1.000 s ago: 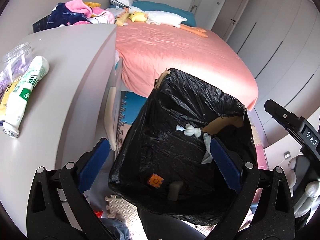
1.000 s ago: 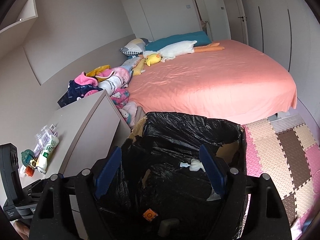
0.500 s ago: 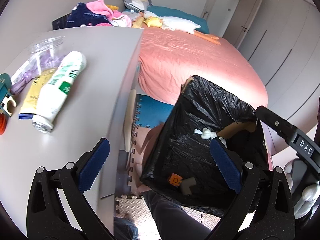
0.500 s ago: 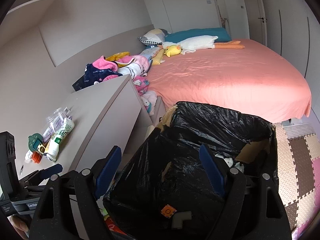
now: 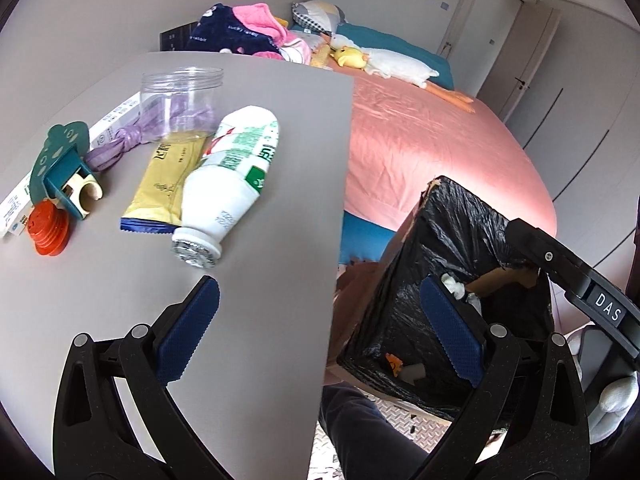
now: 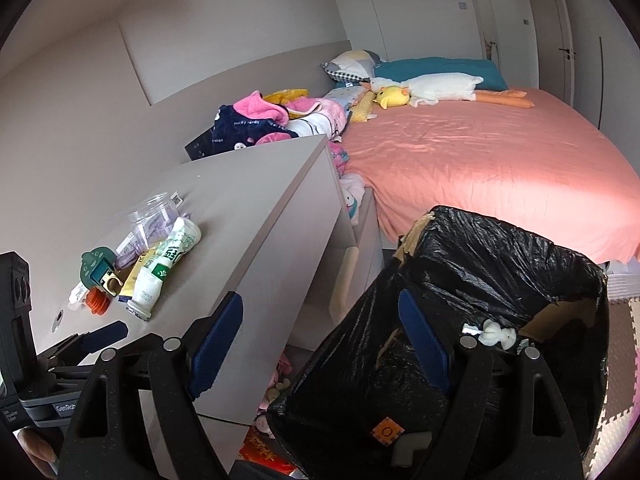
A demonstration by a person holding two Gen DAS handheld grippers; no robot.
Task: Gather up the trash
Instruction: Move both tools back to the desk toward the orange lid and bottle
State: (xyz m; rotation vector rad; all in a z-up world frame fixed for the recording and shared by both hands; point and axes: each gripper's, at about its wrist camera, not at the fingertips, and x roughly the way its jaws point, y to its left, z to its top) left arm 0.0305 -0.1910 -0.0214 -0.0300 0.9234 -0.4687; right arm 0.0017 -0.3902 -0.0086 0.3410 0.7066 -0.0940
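Note:
A white plastic bottle (image 5: pixel 228 184) lies on its side on the grey cabinet top (image 5: pixel 260 300), beside a yellow wrapper (image 5: pixel 164 184), a clear jar (image 5: pixel 180 100), a purple bag (image 5: pixel 116 148), a green toy (image 5: pixel 60 164) and an orange cap (image 5: pixel 46 230). My left gripper (image 5: pixel 320 340) is open and empty, over the cabinet's right edge, just short of the bottle. My right gripper (image 6: pixel 324 344) is open and empty above the black-lined trash box (image 6: pixel 500 280), which holds white scraps (image 6: pixel 496 334). The bottle also shows in the right wrist view (image 6: pixel 164 268).
A pink bed (image 6: pixel 480 160) with pillows, a plush duck (image 6: pixel 392 96) and a heap of clothes (image 6: pixel 256 124) lies behind the cabinet. Foam floor mats (image 6: pixel 624 380) lie at the right. The trash box (image 5: pixel 460 260) stands between cabinet and bed.
Both grippers have swung left, away from the trash box toward the cabinet top. The bottle and other items have come closer into the left view. Both stay open.

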